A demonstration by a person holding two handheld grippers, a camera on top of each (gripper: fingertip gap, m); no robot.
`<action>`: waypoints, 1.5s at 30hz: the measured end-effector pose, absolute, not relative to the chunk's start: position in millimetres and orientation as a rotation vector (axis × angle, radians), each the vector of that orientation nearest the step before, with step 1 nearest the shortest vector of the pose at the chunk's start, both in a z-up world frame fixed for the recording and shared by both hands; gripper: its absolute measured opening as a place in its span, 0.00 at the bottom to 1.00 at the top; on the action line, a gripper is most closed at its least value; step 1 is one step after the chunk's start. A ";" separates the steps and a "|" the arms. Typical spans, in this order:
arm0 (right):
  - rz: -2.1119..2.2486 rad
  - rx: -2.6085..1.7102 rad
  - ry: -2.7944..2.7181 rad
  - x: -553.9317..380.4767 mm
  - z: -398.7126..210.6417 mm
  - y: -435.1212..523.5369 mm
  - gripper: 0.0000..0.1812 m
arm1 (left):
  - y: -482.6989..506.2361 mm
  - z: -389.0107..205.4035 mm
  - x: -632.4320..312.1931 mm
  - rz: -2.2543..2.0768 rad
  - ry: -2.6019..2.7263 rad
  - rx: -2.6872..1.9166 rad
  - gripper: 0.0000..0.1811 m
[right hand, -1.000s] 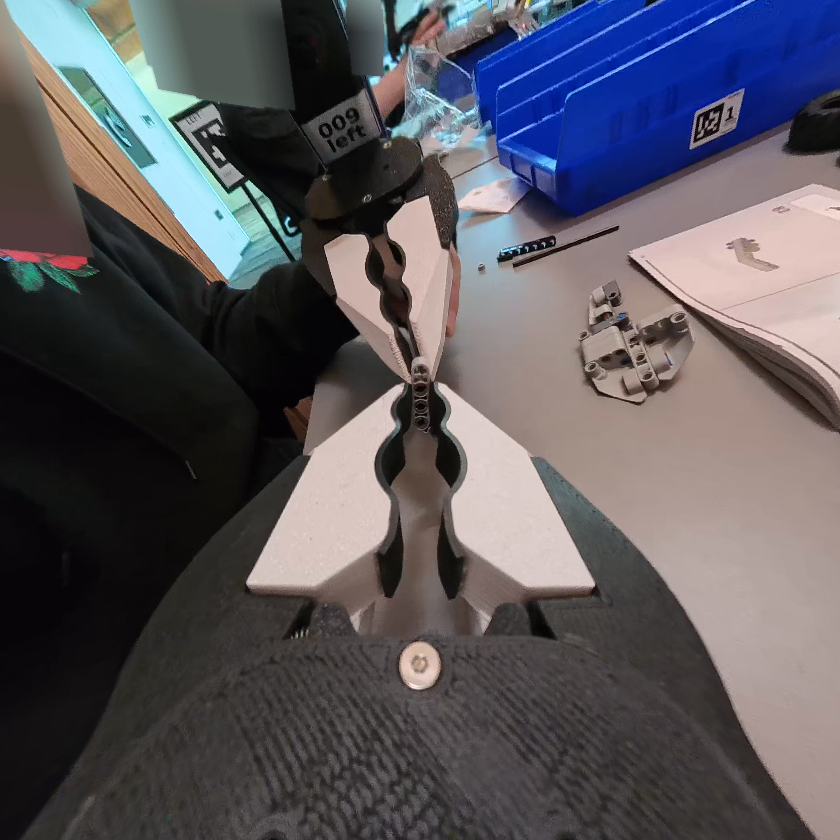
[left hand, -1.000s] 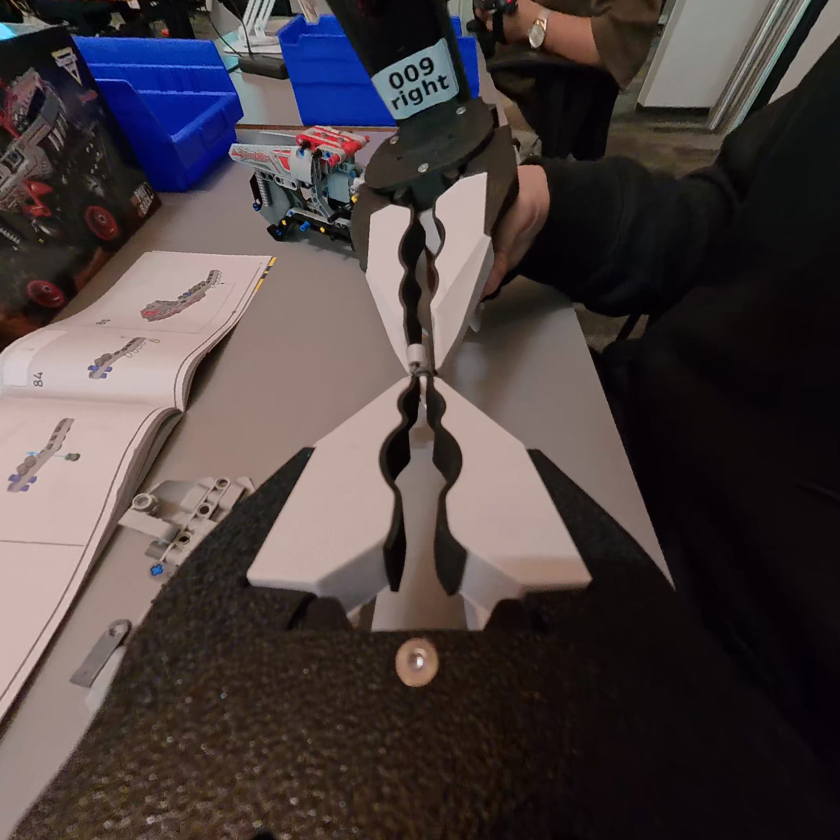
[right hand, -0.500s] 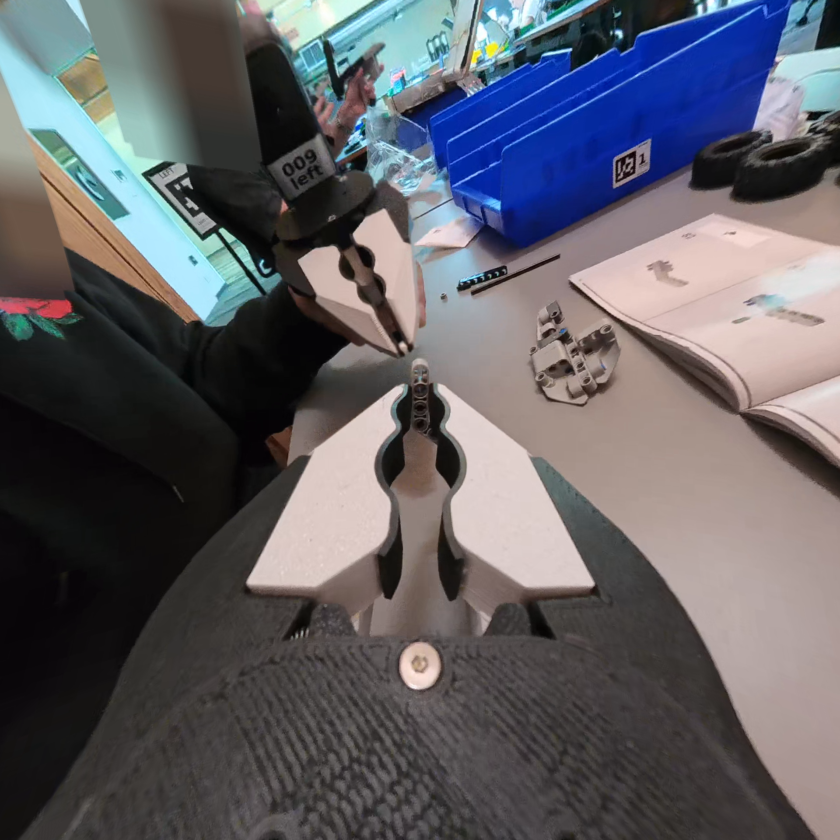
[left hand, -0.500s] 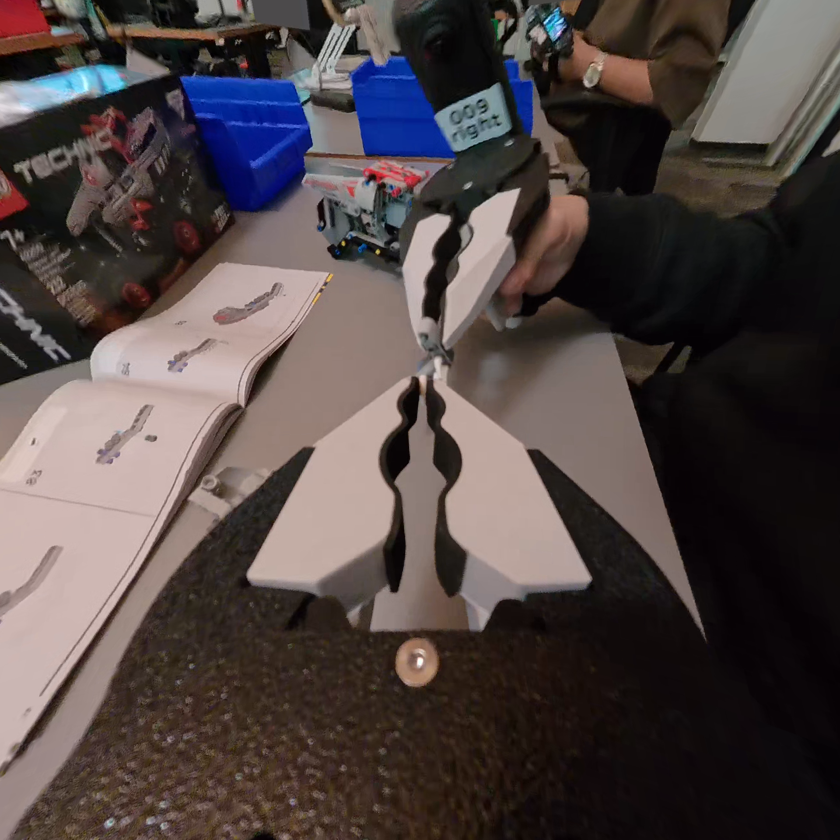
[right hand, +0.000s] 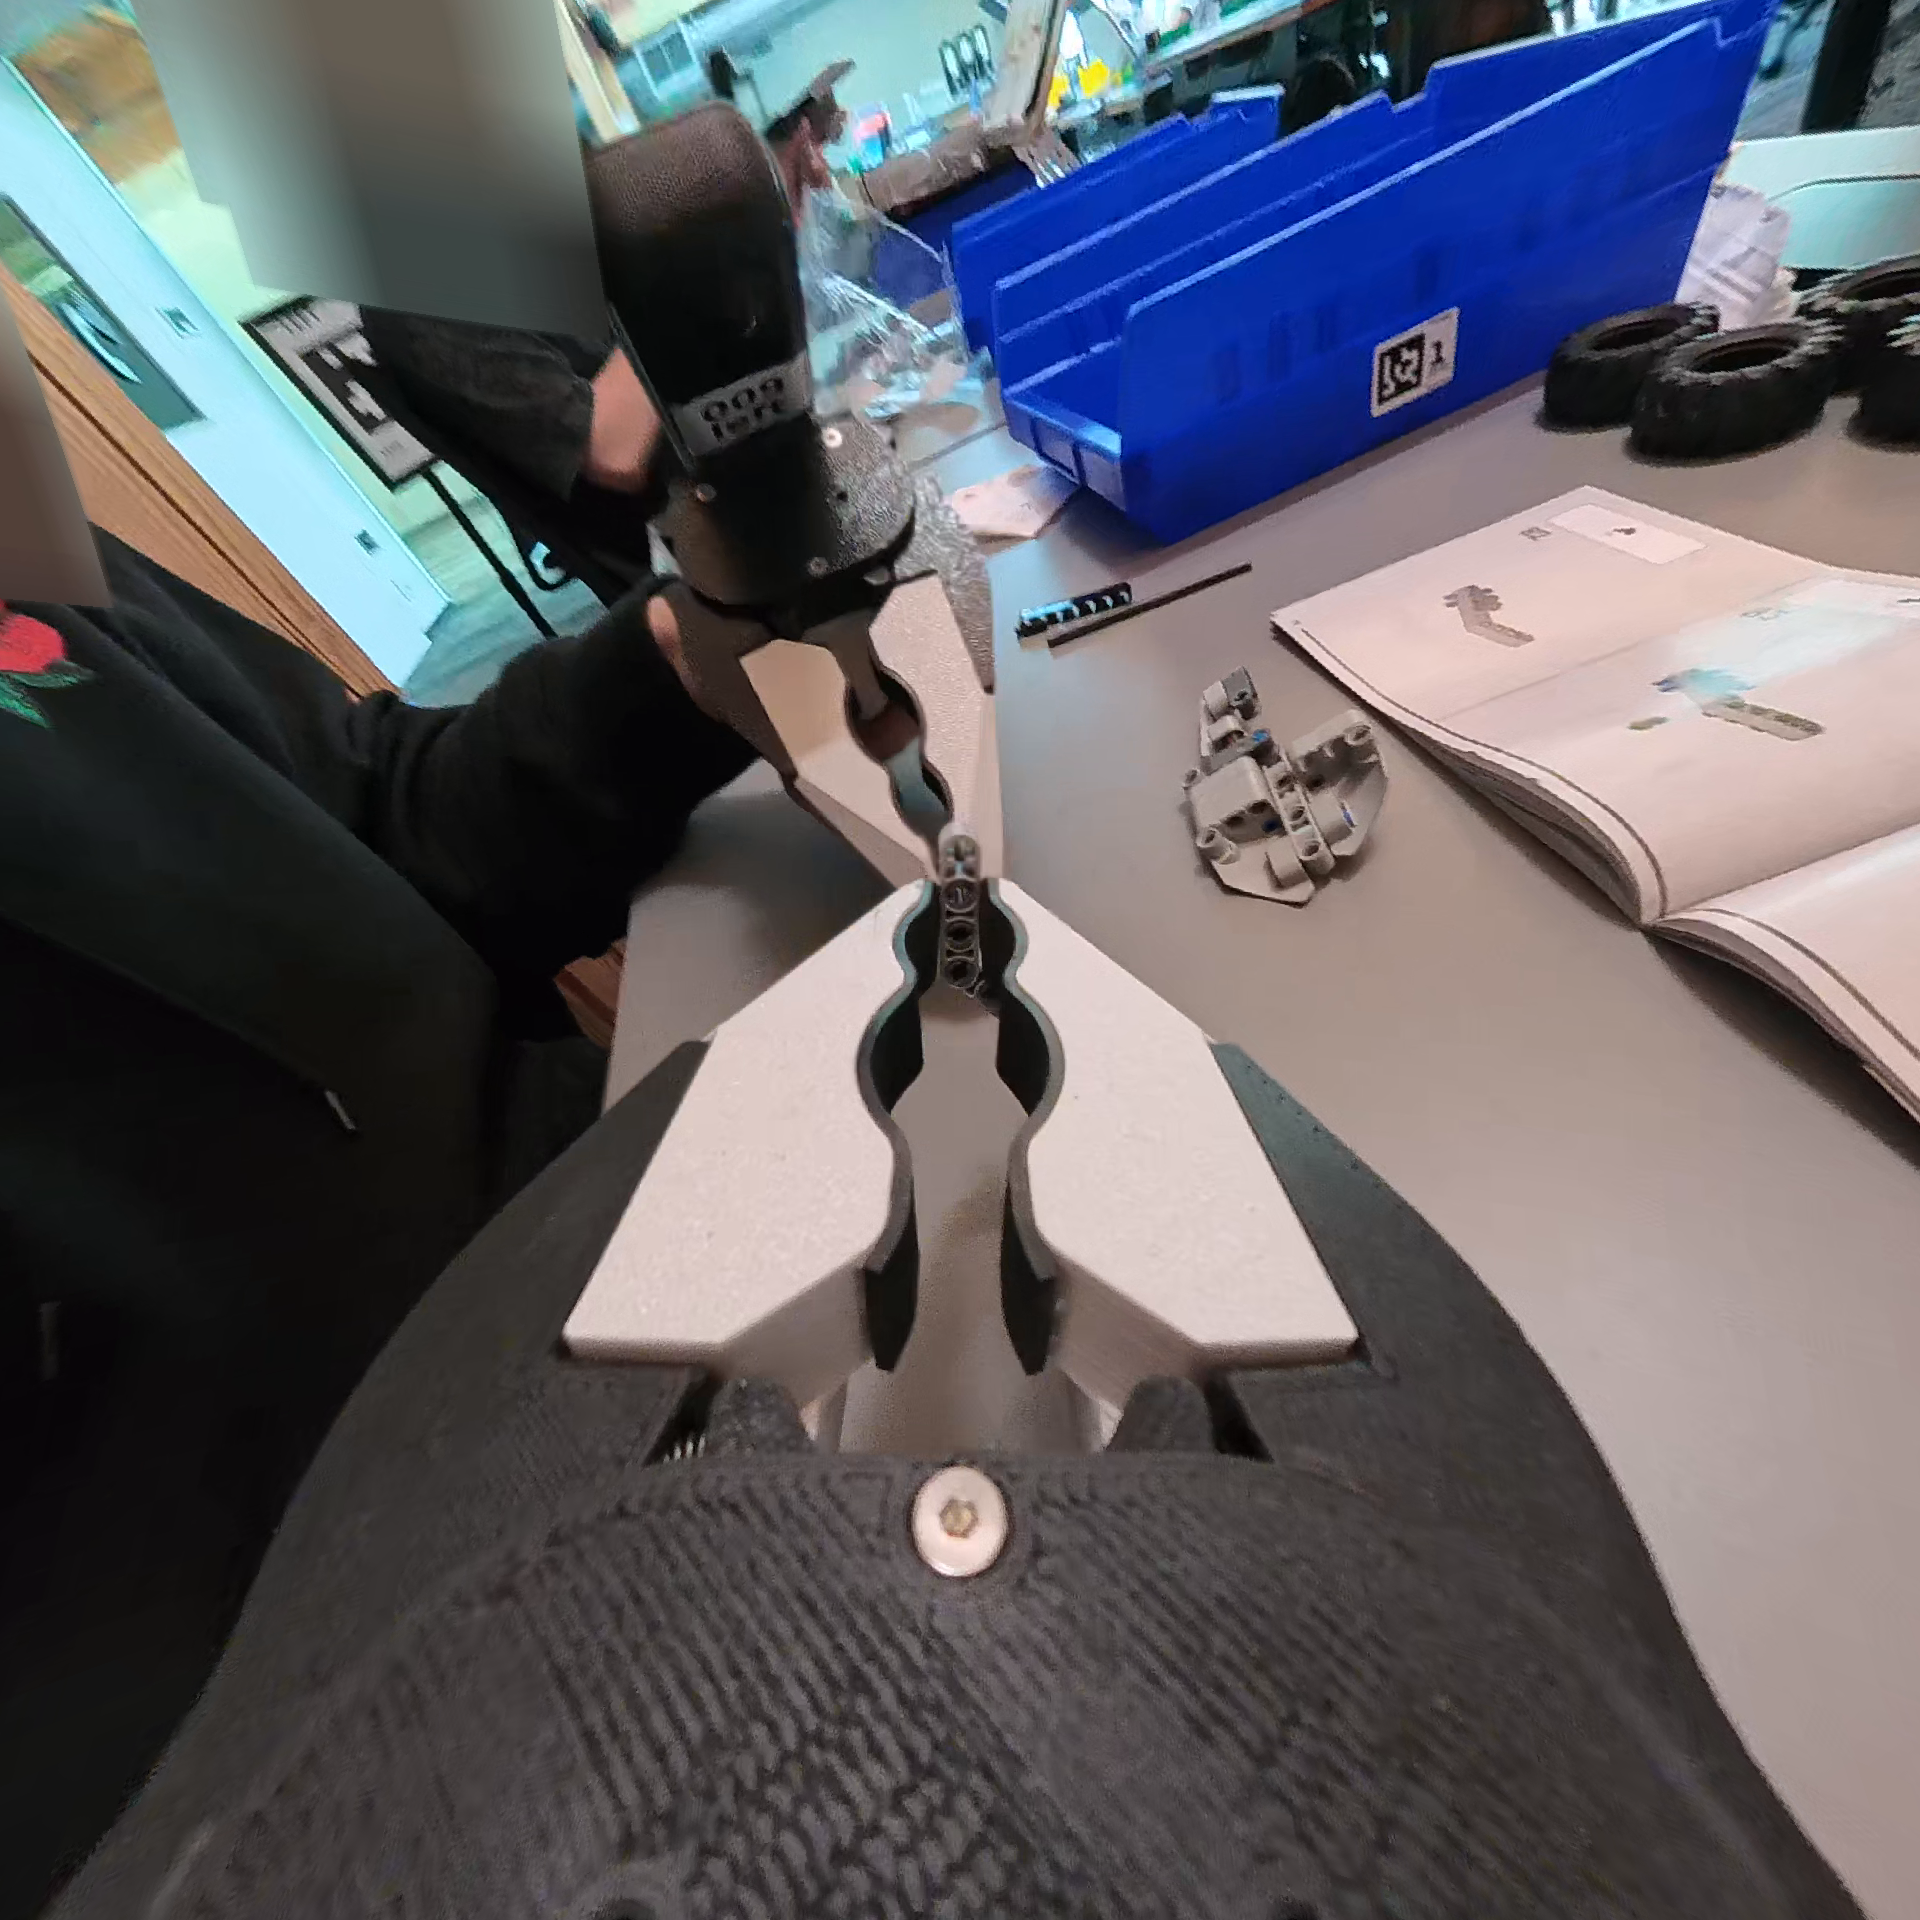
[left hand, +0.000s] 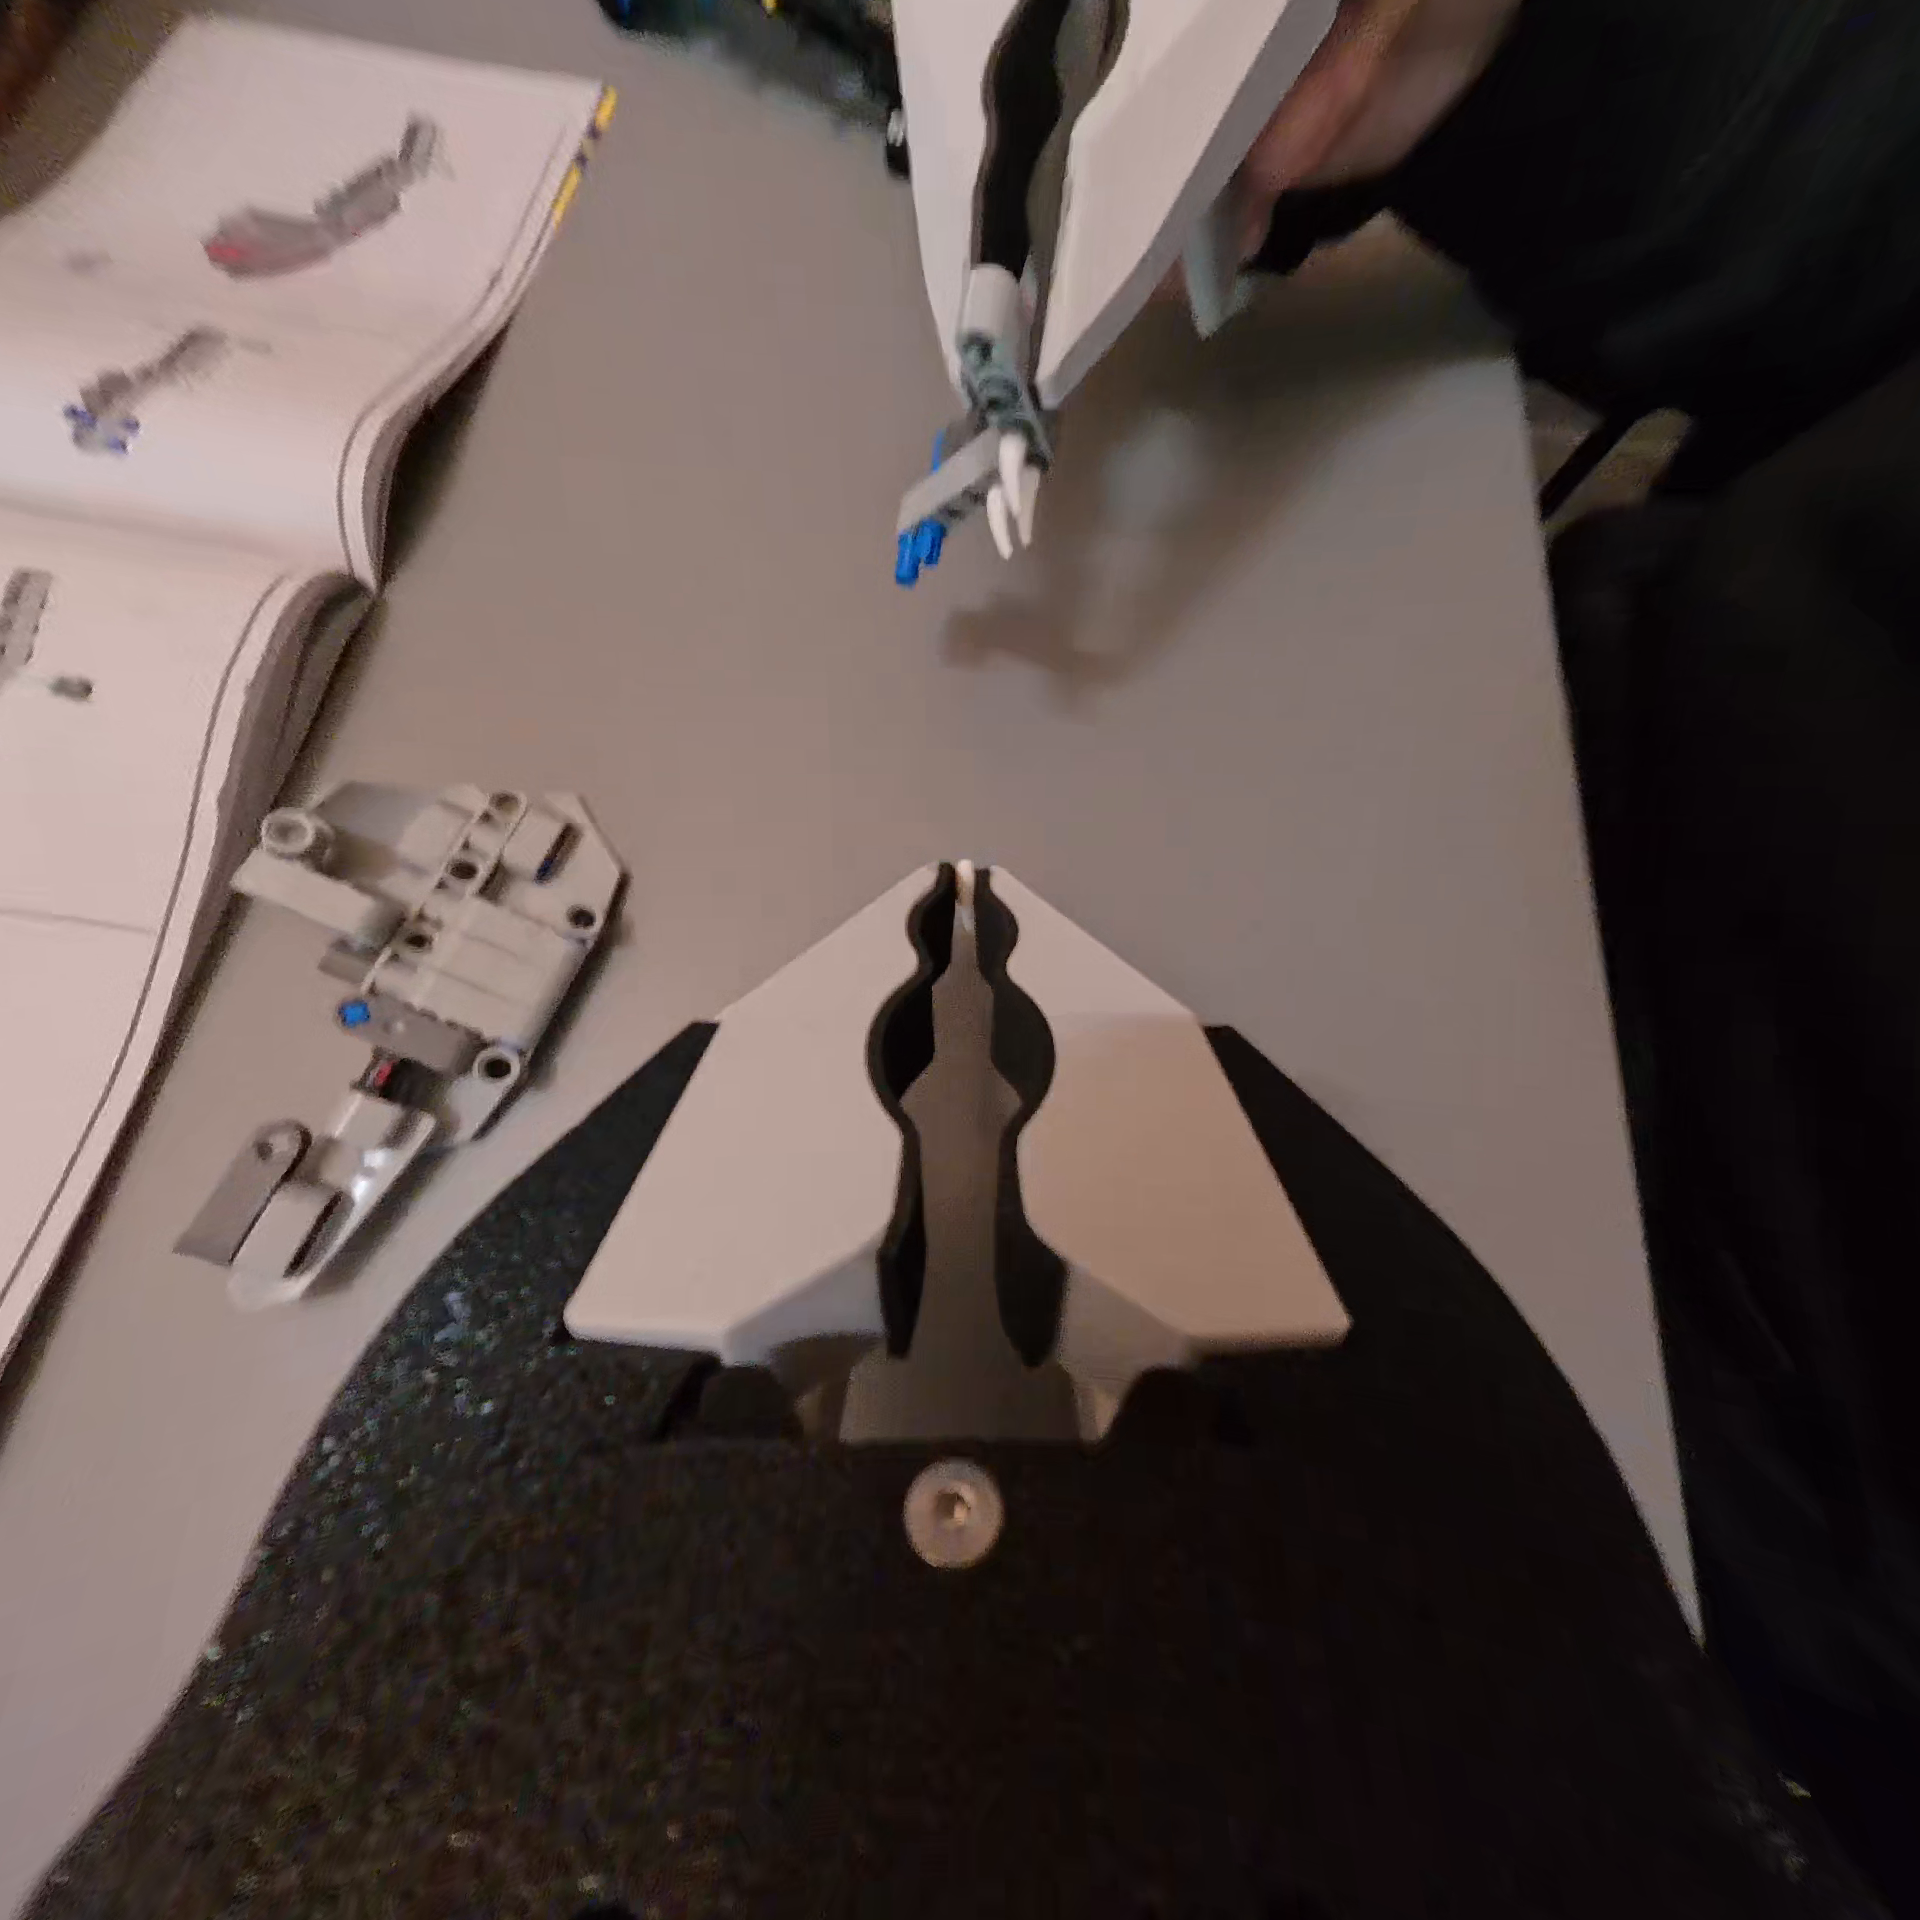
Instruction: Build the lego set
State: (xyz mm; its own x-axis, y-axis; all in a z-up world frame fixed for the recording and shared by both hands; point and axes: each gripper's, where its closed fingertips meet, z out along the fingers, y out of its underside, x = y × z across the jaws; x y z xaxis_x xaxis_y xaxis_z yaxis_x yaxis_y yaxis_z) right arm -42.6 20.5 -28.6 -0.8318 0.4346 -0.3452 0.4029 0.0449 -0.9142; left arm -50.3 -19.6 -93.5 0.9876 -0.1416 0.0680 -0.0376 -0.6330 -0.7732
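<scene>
Left wrist view only: blue pins

You held two grippers: left gripper, right gripper. One small white piece pinched in left, one grey beam assembly in right. On table: one grey sub-assembly, one open instruction booklet, two blue bins, at least three black tyres, one black axle.
</scene>
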 end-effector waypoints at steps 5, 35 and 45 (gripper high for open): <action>1.761 -0.894 -2.327 -46.7 -49.0 19.1 0.03 | -26.3 -112.1 -53.0 -0.120 0.151 -2.341 0.00; 2.275 -0.794 -2.177 -30.8 -14.1 2.5 0.03 | 9.2 -14.6 -30.3 -0.320 0.052 -1.732 0.01; 2.275 -0.783 -2.171 -30.4 -13.1 0.7 0.03 | 8.4 -13.5 -29.6 -0.308 0.067 -1.725 0.01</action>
State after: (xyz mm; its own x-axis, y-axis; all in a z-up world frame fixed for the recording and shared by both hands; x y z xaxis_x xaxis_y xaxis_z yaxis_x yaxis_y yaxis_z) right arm -30.4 0.7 -13.1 -0.8785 0.2536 -0.4048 0.3924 -0.0999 -0.9143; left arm -29.6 8.4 -13.5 0.9618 -0.2175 0.1665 0.1282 -0.1797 -0.9753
